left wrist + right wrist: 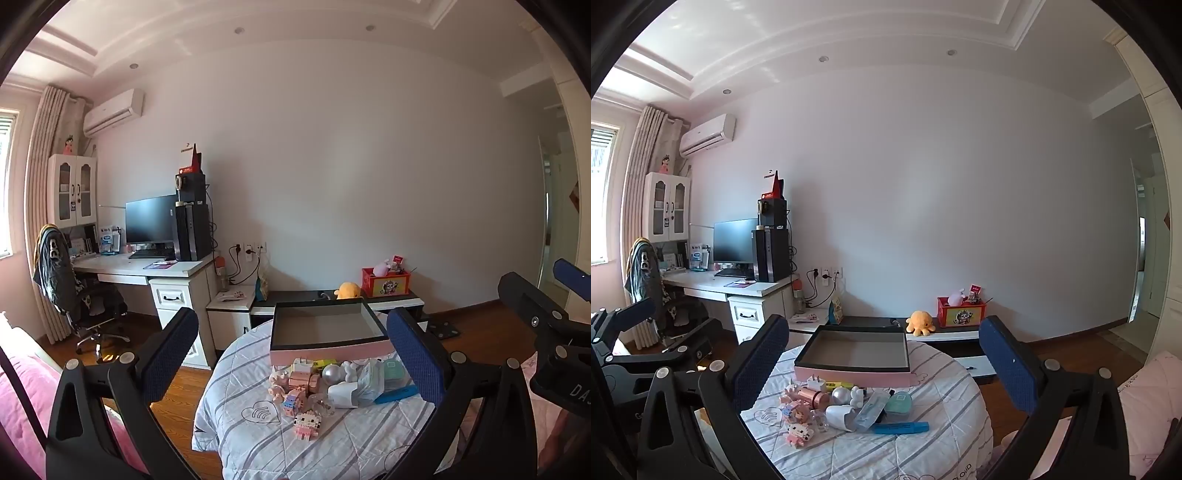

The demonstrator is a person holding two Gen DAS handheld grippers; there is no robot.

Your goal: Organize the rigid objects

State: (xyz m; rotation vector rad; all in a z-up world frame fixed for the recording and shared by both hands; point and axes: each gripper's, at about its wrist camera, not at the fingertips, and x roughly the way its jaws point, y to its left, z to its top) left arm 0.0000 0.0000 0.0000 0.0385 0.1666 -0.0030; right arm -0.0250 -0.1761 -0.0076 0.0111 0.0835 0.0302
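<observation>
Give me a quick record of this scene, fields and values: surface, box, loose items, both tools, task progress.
surface: round table under a striped cloth
box: pink box, open, nothing visible inside, at the table's far side
loose items: pile in front of the box, including a blue marker, white charger, pearl ball, block figure
left tool: open, holding nothing
right tool: open, holding nothing
progress: nothing boxed yet

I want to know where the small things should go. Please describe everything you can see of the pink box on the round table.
The pink box is a shallow rectangular tray with pale pink outer walls, a dark rim and a grey inside that looks like cardboard. It has no lid and is empty. It lies flat on the striped cloth at the far side of the table, just behind the pile of small things. Neither gripper touches it.
</observation>
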